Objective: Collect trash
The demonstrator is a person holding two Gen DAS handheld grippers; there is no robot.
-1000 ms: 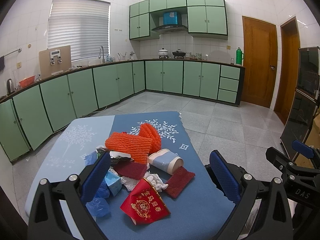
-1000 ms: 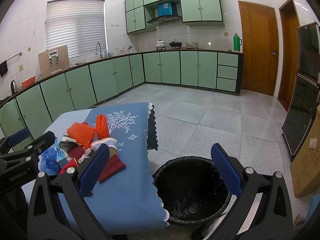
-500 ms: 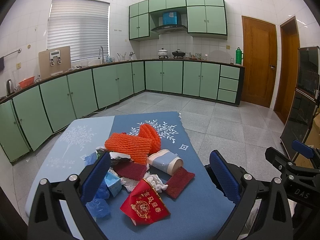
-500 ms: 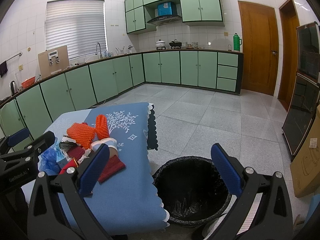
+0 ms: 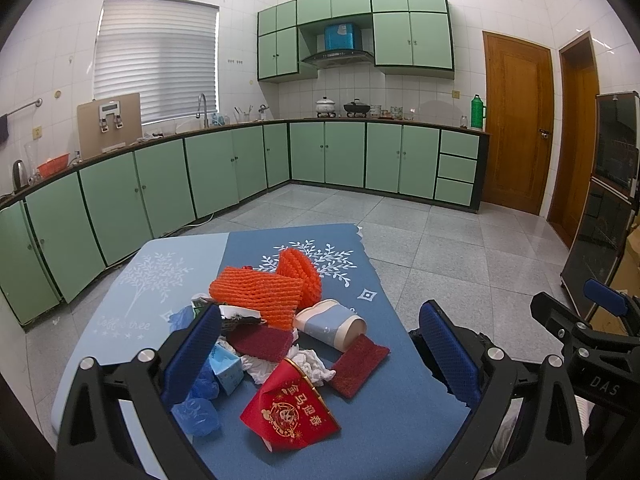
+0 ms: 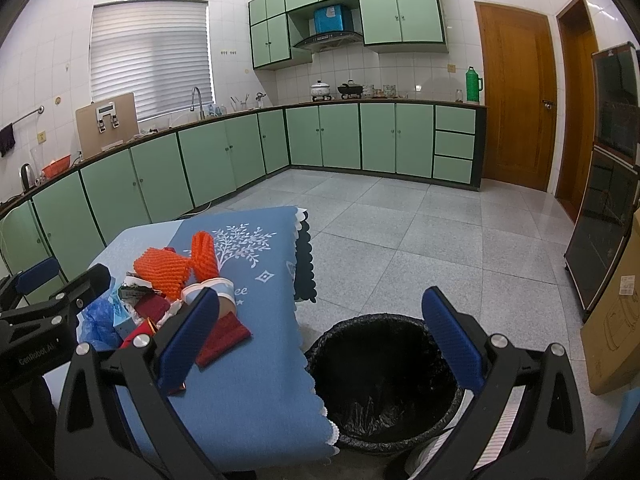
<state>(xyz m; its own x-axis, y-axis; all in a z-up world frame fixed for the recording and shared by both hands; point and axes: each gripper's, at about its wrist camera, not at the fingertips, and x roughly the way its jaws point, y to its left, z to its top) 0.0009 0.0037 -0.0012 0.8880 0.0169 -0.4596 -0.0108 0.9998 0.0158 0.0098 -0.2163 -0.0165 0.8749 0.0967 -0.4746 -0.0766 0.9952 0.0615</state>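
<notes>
— Where is the trash?

— Heaped on the blue tablecloth (image 5: 384, 420): two orange foam nets (image 5: 256, 294), a paper cup (image 5: 330, 322) on its side, dark red scouring pads (image 5: 358, 364), crumpled tissue (image 5: 312, 366), a red envelope (image 5: 290, 408) with gold print, and blue plastic bags (image 5: 198, 414).

— And the grippers?

— The left gripper (image 5: 320, 354) hovers over the heap, jaws wide, gripping nothing. The right gripper (image 6: 320, 338) is spread just as wide and empty, straddling the table edge and the bin.

— The bin?

— A black-lined trash bin (image 6: 384, 376) stands on the floor, just beside the table's right edge.
</notes>
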